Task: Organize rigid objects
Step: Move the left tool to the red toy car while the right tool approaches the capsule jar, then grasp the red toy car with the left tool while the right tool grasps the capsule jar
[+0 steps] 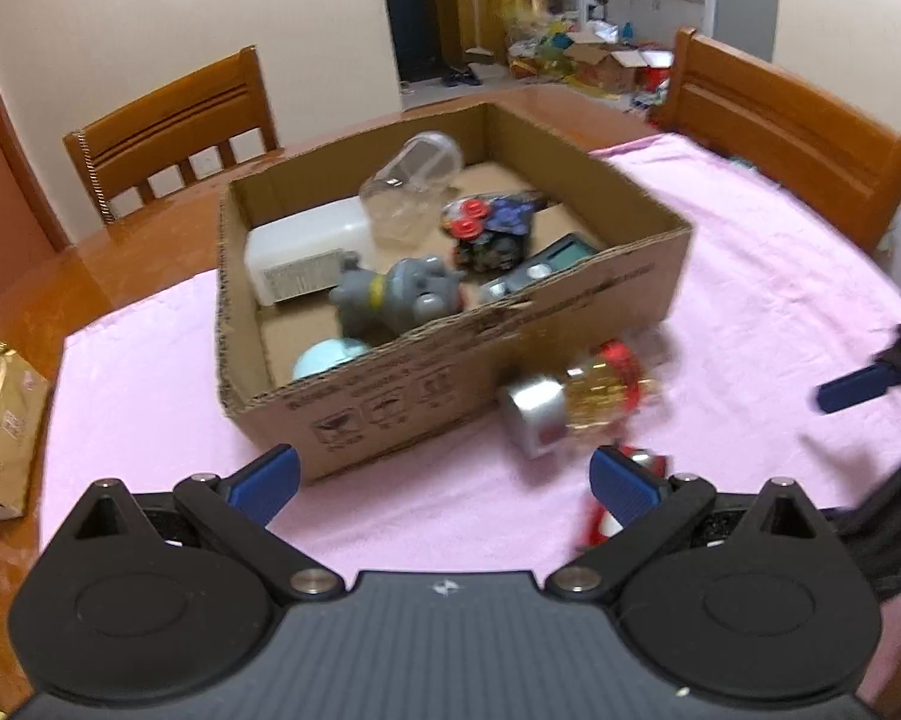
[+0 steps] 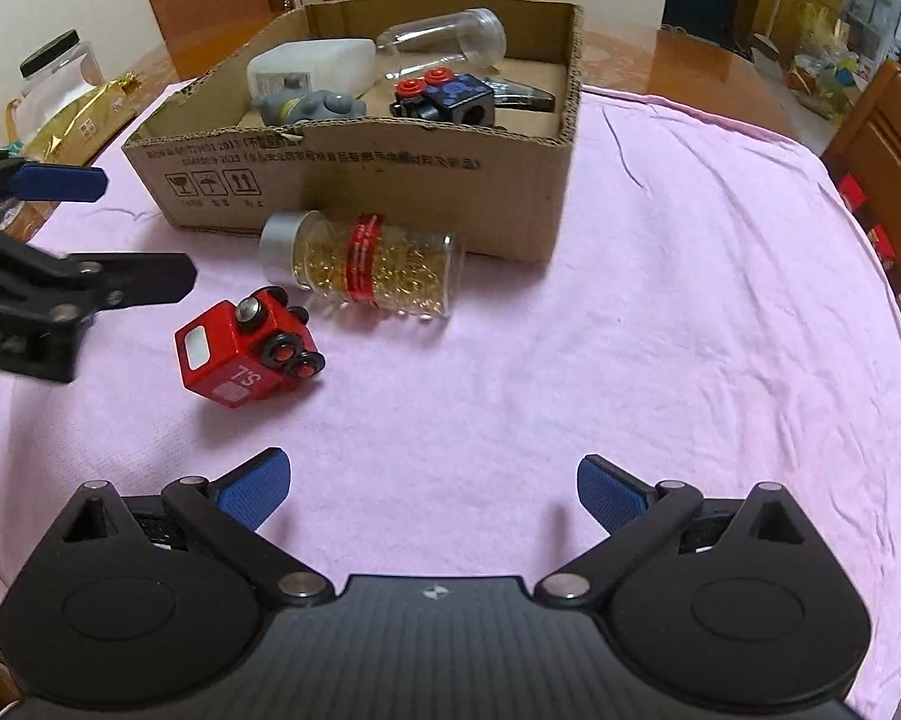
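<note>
A cardboard box [image 1: 570, 312] [image 2: 360, 180] stands on the pink cloth and holds several objects: a grey toy [image 1: 402, 291], a white container [image 1: 306, 246], a clear jar [image 1: 411, 183] and a dark toy train car [image 1: 495, 231]. A bottle of gold capsules [image 2: 372, 264] [image 1: 576, 399] lies on its side in front of the box. A red toy train car [image 2: 246, 351] lies tipped on the cloth, partly hidden behind my left gripper's right finger in the left wrist view [image 1: 642, 462]. My left gripper [image 1: 444, 480] is open and empty, just short of the box. My right gripper [image 2: 432, 492] is open and empty over bare cloth.
Wooden chairs [image 1: 174, 120] [image 1: 792, 132] stand at the round wooden table [image 1: 66, 276]. A gold foil bag [image 1: 0, 420] [image 2: 84, 114] and a black-lidded jar [image 2: 54, 66] sit off the cloth at the left. My left gripper also shows at the left in the right wrist view [image 2: 72, 228].
</note>
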Tool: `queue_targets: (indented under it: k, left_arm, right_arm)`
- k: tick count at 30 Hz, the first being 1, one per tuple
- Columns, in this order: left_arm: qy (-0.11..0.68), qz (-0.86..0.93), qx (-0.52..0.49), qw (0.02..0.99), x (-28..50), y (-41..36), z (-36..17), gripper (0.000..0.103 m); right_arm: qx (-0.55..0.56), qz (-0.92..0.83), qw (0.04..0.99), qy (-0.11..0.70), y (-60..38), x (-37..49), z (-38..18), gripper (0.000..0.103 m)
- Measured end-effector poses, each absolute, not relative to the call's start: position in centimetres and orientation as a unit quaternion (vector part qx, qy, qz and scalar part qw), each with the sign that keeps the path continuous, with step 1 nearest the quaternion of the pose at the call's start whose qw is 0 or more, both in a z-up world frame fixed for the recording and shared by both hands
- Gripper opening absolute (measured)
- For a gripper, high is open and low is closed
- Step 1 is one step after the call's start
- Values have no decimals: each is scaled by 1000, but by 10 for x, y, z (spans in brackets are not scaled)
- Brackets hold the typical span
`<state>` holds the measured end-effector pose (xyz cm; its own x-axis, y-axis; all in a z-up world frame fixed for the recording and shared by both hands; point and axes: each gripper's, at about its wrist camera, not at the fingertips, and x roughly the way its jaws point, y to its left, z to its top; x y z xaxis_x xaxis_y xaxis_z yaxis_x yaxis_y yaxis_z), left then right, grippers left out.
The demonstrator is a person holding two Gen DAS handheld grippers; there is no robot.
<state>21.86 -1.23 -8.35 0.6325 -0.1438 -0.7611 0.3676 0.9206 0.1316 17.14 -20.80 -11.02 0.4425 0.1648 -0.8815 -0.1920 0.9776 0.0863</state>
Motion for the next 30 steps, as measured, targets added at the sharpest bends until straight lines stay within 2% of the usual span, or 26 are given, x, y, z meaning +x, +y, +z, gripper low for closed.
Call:
queue_targets:
  k: [7,23,26,30]
  left_arm:
    - [444,-180,124,869,220,-18,-98,101]
    - [457,-248,103,848,197,-73,-120,102]
    - [465,-238,90,848,198,-81,-129,96]
    - [464,-229,83,852,193,-87,-133,74]
  right_arm:
    - [-4,93,850,518,-222,168,-109,103]
    - [-60,92,843,527,-246,139,-132,103]
    - [-67,97,846,519,-246,135,-133,103]
    - [-70,103,848,515,-248,134,-133,103]
